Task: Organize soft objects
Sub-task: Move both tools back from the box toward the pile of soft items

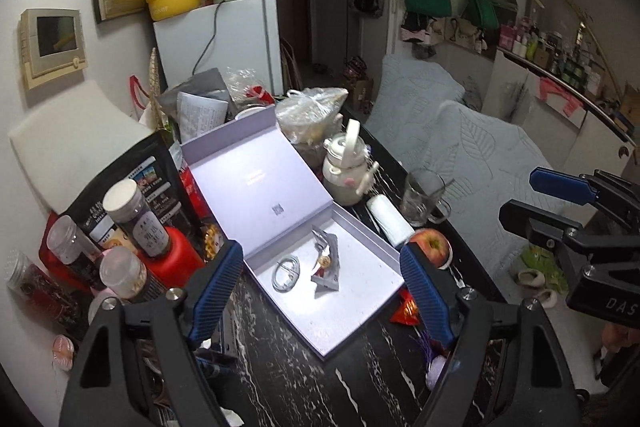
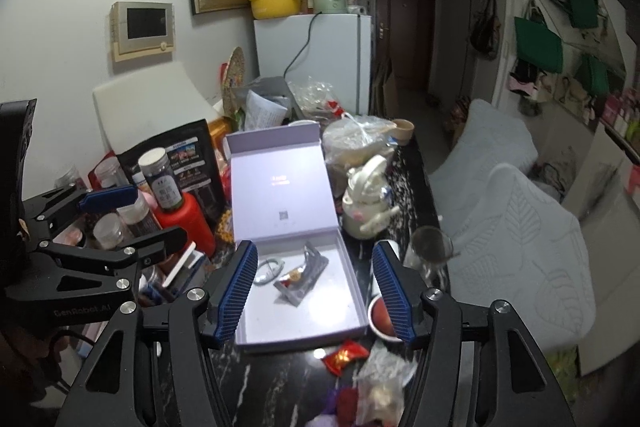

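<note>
Left gripper (image 1: 322, 291): nearest to us, jaws apart, we see nothing between them.
Right gripper (image 2: 316, 291): jaws apart too, holding nothing.
Lilac box (image 1: 360, 311): open at 12 o'clock; inside lie a coiled cable (image 1: 286, 273) and a grey packet (image 1: 326, 263).
Table edge (image 1: 476, 267): at 3 o'clock, past the apple (image 1: 430, 247).
Red packet (image 2: 344, 355): on the free marble at 5 o'clock of the box.

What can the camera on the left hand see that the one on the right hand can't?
Only the left view shows the whole red apple beside the box and the white roll behind it. Only the right view shows the clear bag of odds and ends at the near table edge. Both share the open lilac box holding a coiled cable and a grey pouch, the glass mug, and the white teapot.
</note>
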Motion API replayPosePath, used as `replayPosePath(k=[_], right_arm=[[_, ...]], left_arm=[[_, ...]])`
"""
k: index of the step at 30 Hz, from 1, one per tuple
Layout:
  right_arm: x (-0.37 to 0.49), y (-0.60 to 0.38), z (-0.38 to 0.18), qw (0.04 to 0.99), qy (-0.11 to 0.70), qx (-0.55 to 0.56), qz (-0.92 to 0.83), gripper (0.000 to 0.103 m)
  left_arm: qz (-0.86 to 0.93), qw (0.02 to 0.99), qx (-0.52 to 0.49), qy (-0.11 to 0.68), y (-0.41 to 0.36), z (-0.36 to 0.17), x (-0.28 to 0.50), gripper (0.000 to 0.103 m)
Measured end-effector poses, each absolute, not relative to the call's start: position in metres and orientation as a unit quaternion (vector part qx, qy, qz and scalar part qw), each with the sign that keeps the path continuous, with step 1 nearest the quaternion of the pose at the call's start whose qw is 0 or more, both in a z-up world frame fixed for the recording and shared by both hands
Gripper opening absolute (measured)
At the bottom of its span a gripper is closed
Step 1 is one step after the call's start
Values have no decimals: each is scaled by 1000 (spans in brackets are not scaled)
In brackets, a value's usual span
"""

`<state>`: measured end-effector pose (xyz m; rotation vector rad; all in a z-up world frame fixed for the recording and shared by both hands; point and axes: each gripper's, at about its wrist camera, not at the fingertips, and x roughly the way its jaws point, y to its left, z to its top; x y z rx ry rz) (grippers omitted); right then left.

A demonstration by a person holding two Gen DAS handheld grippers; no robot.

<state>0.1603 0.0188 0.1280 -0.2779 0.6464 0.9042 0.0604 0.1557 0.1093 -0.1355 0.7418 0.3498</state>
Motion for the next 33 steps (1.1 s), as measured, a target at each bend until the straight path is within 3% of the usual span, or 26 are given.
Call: replayPosePath(k=[33], right_arm=[[98,-146,-21,832,467,-41,295,60]], left_arm=[[-38,875,-39,481,10,-40,55,81]])
